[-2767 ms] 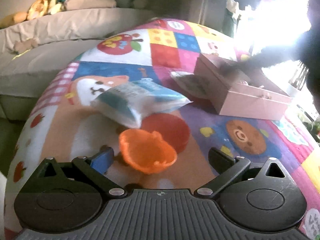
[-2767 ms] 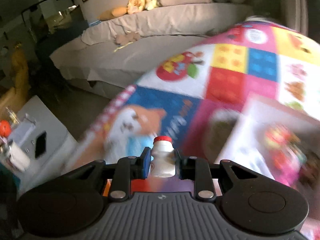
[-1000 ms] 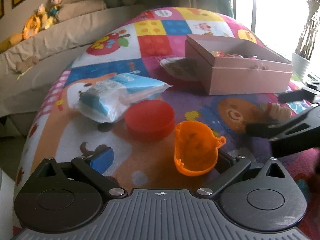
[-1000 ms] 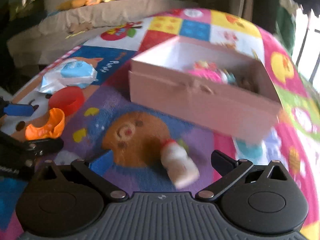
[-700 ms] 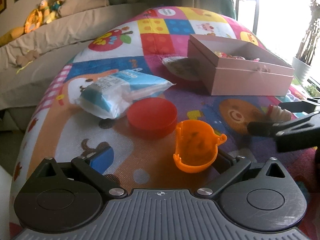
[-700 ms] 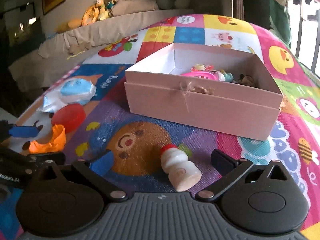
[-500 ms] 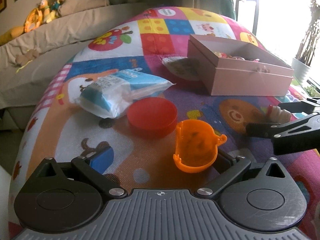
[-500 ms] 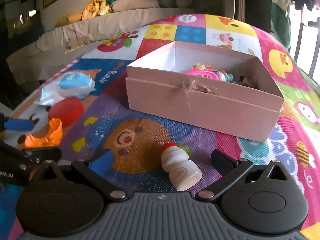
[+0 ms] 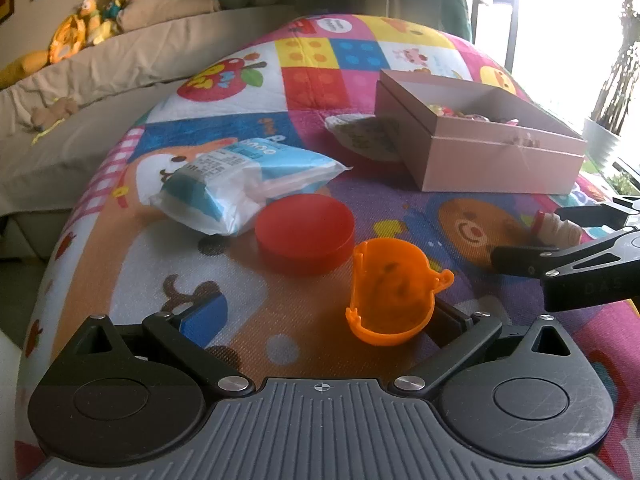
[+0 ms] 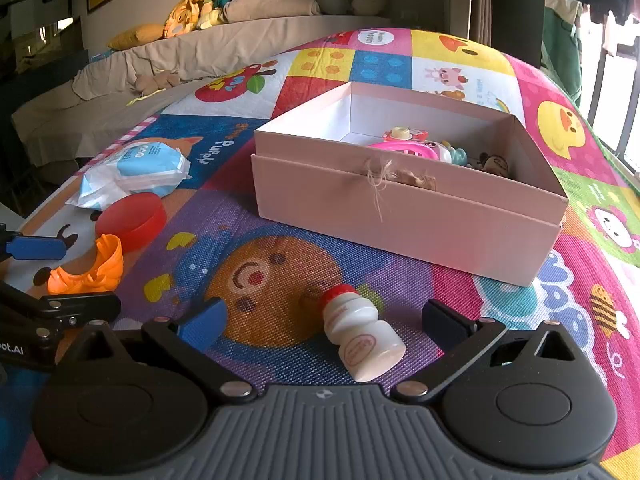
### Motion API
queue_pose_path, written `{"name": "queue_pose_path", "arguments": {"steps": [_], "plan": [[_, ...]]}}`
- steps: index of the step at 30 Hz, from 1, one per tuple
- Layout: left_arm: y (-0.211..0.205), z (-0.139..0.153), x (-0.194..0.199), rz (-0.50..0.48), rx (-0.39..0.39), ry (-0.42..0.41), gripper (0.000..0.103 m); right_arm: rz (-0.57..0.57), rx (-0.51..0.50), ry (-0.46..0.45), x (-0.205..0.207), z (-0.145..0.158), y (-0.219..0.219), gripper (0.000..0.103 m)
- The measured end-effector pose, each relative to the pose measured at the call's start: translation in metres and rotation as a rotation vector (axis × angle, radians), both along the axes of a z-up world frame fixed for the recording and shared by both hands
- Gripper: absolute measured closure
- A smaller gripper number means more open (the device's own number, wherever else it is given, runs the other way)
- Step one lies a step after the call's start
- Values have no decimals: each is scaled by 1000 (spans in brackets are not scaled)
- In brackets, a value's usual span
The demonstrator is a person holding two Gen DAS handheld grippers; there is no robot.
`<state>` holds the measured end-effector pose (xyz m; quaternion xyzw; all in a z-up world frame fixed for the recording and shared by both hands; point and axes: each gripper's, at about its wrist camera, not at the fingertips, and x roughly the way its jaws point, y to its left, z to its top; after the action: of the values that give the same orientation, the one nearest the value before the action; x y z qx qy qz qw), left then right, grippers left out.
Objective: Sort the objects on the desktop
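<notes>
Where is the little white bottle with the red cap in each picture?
Left wrist view: little white bottle lies at the far right, between the right tool's fingers.
Right wrist view: it lies low in the middle, on its side.
Shared landmark: the pink box behind it.

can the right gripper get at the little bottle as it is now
Probably yes. The right gripper is open, and the bottle lies on its side on the mat between the fingers with nothing in the way.
</notes>
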<state>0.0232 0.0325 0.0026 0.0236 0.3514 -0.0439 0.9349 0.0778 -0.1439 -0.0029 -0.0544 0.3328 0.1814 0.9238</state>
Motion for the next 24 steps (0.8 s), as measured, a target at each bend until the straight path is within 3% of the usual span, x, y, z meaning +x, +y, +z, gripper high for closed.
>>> {"name": "queue_pose_path", "arguments": {"steps": [24], "plan": [[-3, 4, -9, -44, -9, -51, 0, 0, 0, 0, 0, 0, 0, 0]]}}
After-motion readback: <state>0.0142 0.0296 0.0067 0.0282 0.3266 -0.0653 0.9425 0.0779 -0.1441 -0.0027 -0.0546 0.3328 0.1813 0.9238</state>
